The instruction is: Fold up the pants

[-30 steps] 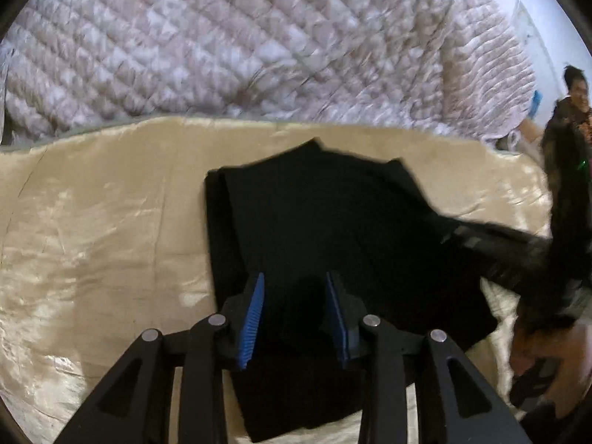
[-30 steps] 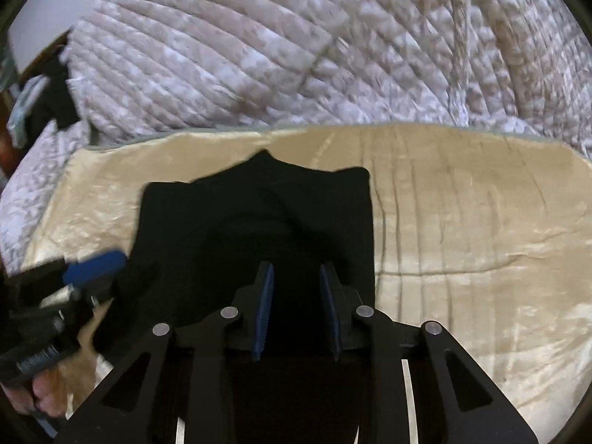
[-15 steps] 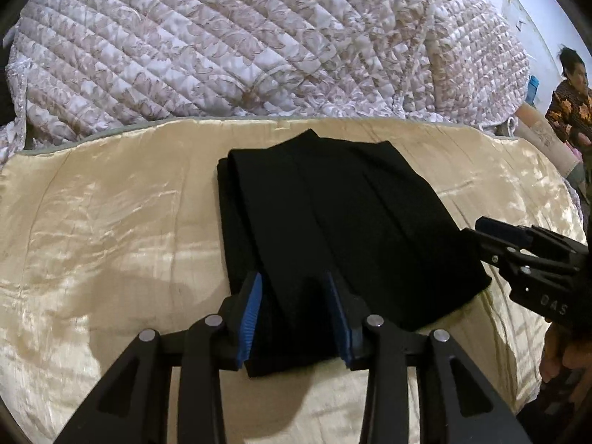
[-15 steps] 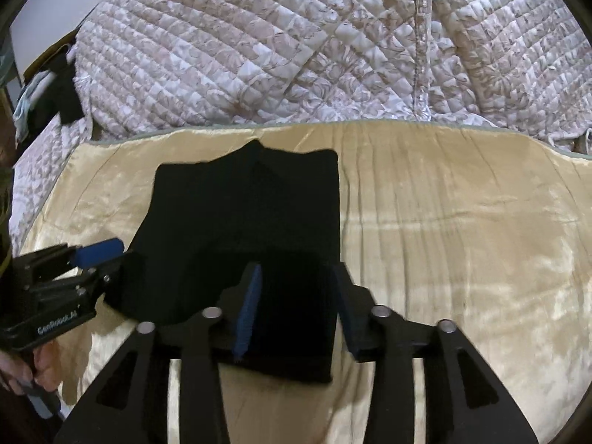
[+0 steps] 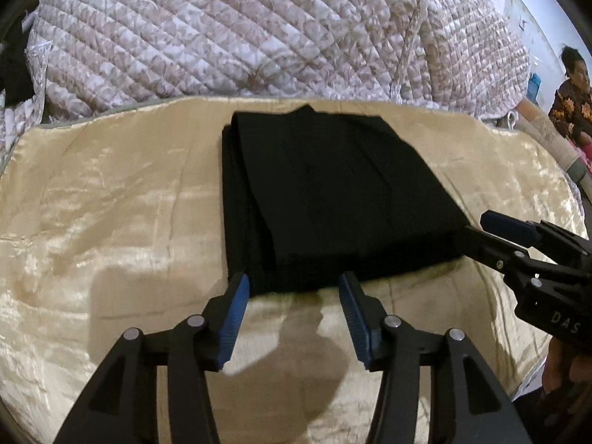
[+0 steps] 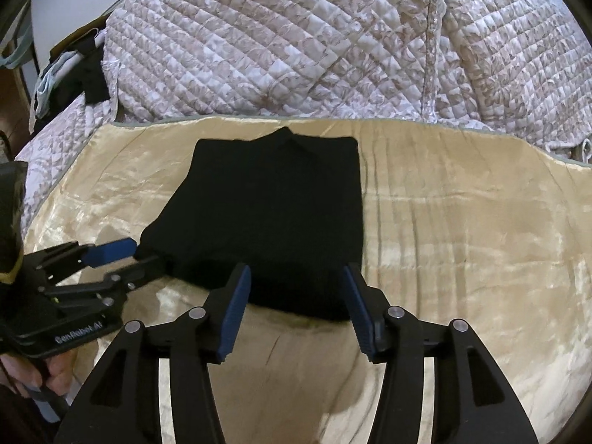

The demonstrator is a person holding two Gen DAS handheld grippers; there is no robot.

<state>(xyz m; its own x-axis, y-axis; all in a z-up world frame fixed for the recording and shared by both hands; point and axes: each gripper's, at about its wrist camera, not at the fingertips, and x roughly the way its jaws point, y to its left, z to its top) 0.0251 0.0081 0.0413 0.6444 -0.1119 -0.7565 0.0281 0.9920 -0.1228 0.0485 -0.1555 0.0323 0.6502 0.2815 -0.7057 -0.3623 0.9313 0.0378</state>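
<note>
Both grippers, left gripper [image 5: 294, 285] and right gripper [image 6: 296, 277], have just been opening; the folded black pants [image 5: 325, 199] lie just above their spread, empty jaws, in the frame centre.

Solid black all over on the folded fabric pants [image 5: 333, 199], no print, just faint vertical rib lines. Under them, the shiny pale-gold satin sheet [image 5: 111, 229], plain, with white glare streaks and a thin grey-green edge at the far side. Behind that, the puffy quilted bedspread [image 5: 259, 29]: white ground, beige-brown leafy print, diamond stitching. The black plastic left gripper [image 5: 292, 286] carries bright blue ribbed pads [image 5: 233, 318]; the black right gripper [image 6: 296, 277] has the same blue pads [image 6: 233, 314]. White lettering shows on the black gripper bodies. At the far right edge, a person's dark top [image 5: 571, 103] with orange floral pattern.
</note>
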